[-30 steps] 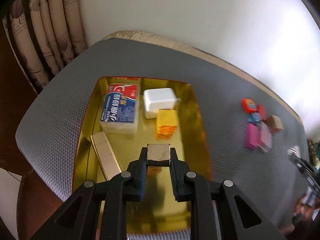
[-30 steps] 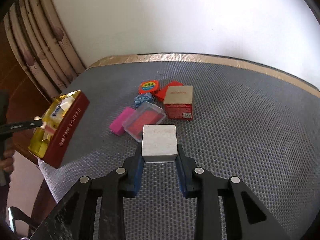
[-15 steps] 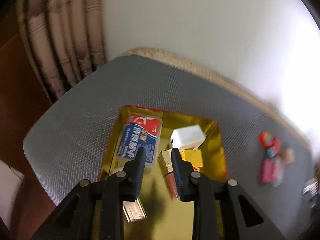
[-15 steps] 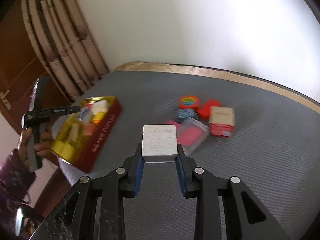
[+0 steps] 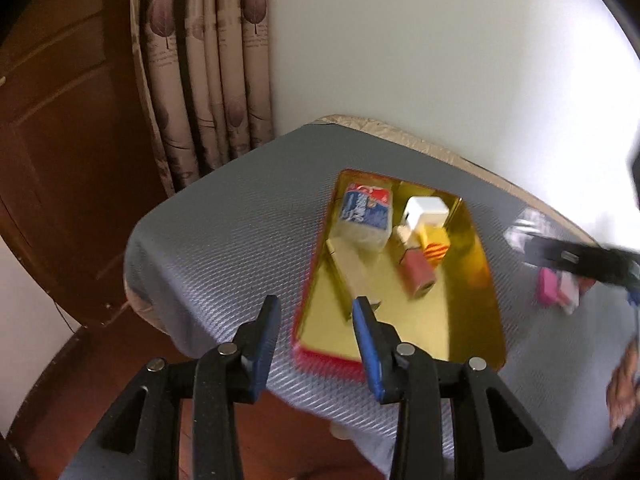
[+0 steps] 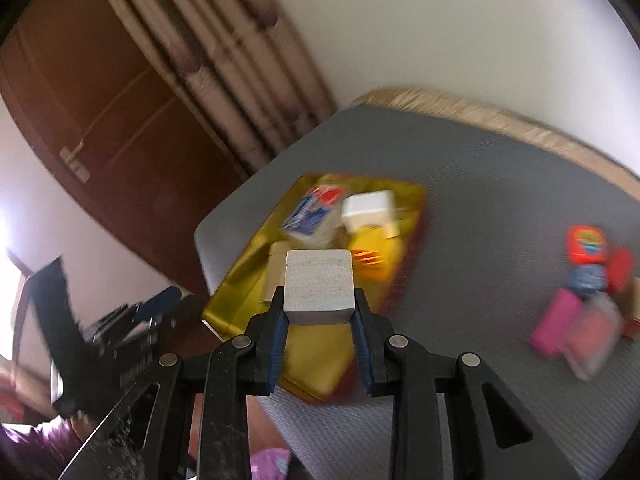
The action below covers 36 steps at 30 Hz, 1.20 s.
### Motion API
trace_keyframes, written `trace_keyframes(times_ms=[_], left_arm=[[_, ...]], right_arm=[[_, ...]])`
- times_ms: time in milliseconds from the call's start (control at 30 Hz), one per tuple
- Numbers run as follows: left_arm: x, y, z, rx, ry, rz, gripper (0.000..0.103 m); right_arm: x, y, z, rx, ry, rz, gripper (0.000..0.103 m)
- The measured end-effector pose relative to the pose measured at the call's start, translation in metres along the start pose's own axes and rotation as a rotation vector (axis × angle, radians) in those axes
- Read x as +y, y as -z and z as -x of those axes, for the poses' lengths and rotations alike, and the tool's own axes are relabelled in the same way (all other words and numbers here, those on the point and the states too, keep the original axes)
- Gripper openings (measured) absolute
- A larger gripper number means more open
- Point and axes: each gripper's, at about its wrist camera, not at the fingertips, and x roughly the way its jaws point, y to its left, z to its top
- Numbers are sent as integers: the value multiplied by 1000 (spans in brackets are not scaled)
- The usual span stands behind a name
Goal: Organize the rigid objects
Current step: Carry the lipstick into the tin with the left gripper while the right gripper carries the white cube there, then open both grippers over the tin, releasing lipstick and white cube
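Observation:
A gold tin tray with a red rim (image 5: 472, 312) lies on the grey mat. It holds a blue and red packet (image 5: 366, 210), a white block (image 5: 426, 210), a yellow box (image 5: 436, 246), a pink box (image 5: 418, 276) and a long beige bar (image 5: 352, 270). My left gripper (image 5: 316, 312) is open and empty, pulled back above the tray's near left edge. My right gripper (image 6: 320, 304) is shut on a pale grey block (image 6: 319, 286), held above the tray (image 6: 240, 276). The right gripper (image 5: 580, 260) also shows blurred in the left wrist view.
Loose items lie on the mat right of the tray: a pink box (image 6: 554, 322), a clear pink case (image 6: 592, 332), a round red and blue item (image 6: 588, 242) and a red piece (image 6: 622, 268). Curtains (image 5: 208, 80) and a wooden door (image 5: 60, 160) stand left.
My left gripper let go of the pink box into the tray, opened and drew back. My right gripper carried the grey block left, from the loose items to above the tray.

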Motion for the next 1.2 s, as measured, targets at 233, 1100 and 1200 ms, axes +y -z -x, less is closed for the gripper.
trace_keyframes(times_ms=[233,1100,1200], left_arm=[[16,6,-4,14,45,44,38],[11,6,-4,45,92,42,38],[0,8,0,38,138,-7,38]], right_arm=[[30,-14,-74,130,38,54,28],[-2,15,-5,-129,236,-7,79],[-62,69,50,-150,436,-66,83]])
